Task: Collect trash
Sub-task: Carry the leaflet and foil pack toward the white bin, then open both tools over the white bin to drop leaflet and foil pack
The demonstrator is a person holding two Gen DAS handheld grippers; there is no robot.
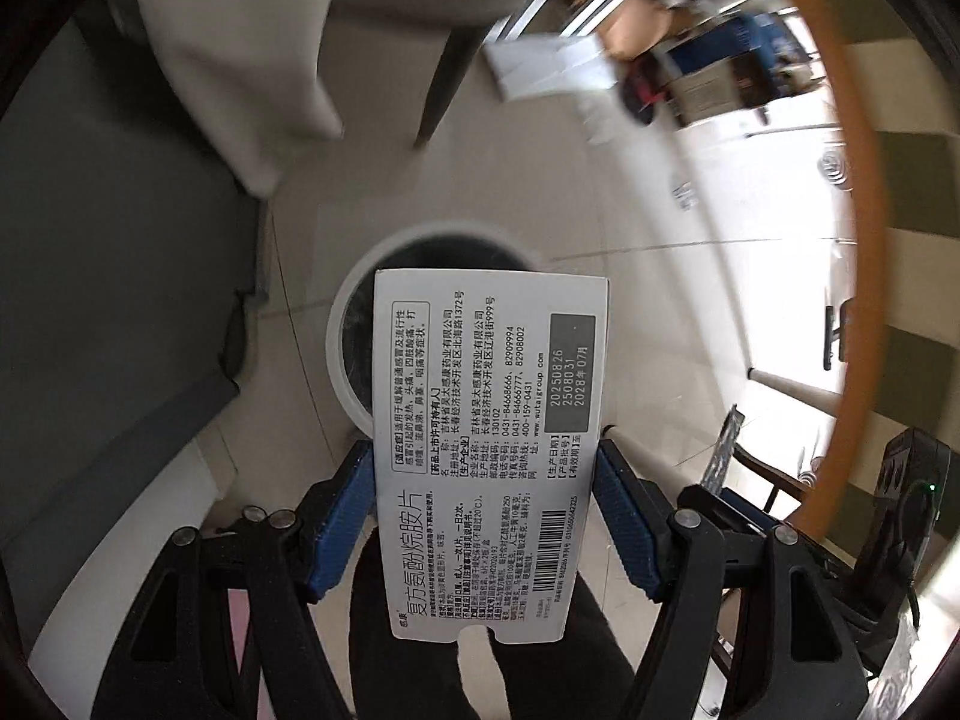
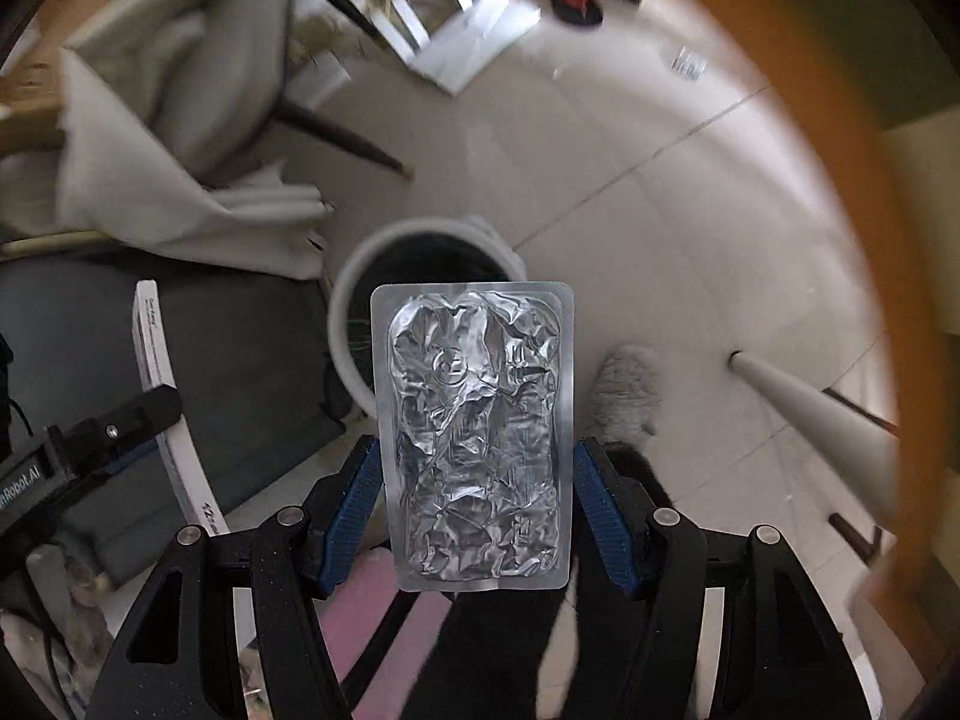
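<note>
My left gripper [image 1: 485, 468] is shut on a white medicine box [image 1: 489, 450] printed with black text, its blue pads pressing both long edges. The box points down over a white round bin [image 1: 351, 330] with a dark inside, standing on the tiled floor. My right gripper [image 2: 477, 468] is shut on a crumpled silver blister pack [image 2: 474, 432], held by its sides above the same white bin [image 2: 345, 324]. The left gripper with its white box [image 2: 159, 396] shows at the left edge of the right wrist view.
An orange table rim [image 1: 840, 240] curves along the right in both views. A chair draped with pale cloth [image 2: 168, 138] stands behind the bin. A grey mat [image 2: 252, 360] lies left of it. A fluffy grey slipper [image 2: 627, 390] and a table leg [image 2: 804, 402] are at the right.
</note>
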